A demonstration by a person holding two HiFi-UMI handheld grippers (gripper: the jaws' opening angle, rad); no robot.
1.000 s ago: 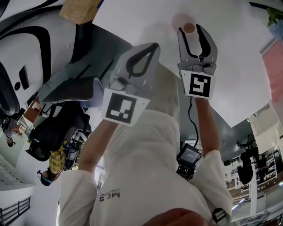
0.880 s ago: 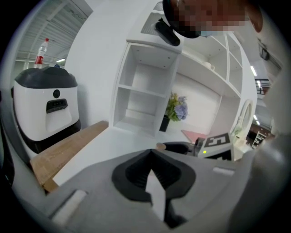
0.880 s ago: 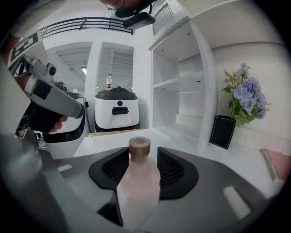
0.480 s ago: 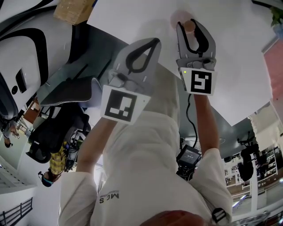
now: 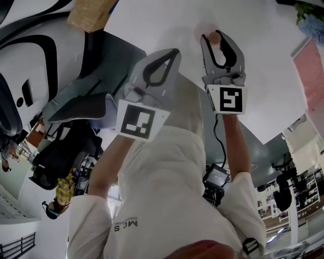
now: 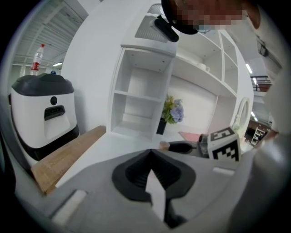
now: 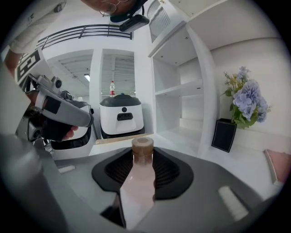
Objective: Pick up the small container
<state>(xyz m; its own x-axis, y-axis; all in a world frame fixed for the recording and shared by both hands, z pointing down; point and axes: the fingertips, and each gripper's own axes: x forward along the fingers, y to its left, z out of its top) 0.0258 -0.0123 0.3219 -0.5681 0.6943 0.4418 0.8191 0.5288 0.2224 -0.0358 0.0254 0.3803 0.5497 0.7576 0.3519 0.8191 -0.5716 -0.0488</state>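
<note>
The small container [image 7: 140,182] is a pale pink bottle with a brown cap [image 5: 215,38]. It stands upright between the jaws of my right gripper [image 5: 214,34], over the white table [image 5: 263,76], and both pads press on its sides. My left gripper [image 5: 176,51] is beside it to the left, at the table's near edge. Its jaws are shut with nothing between them. In the left gripper view the shut jaw tips [image 6: 152,152] point toward the right gripper's marker cube [image 6: 223,144] and the bottle's cap [image 6: 164,145].
A wooden board [image 5: 91,12] lies at the table's left edge, with a white and black machine [image 6: 43,113] beyond it. A white shelf unit [image 6: 145,95] and a black vase of flowers [image 7: 236,118] stand at the back. A pink flat object [image 5: 311,76] lies far right.
The right gripper's jaws stood wide around the container one second ago and have since closed onto it. The left gripper has barely moved.
</note>
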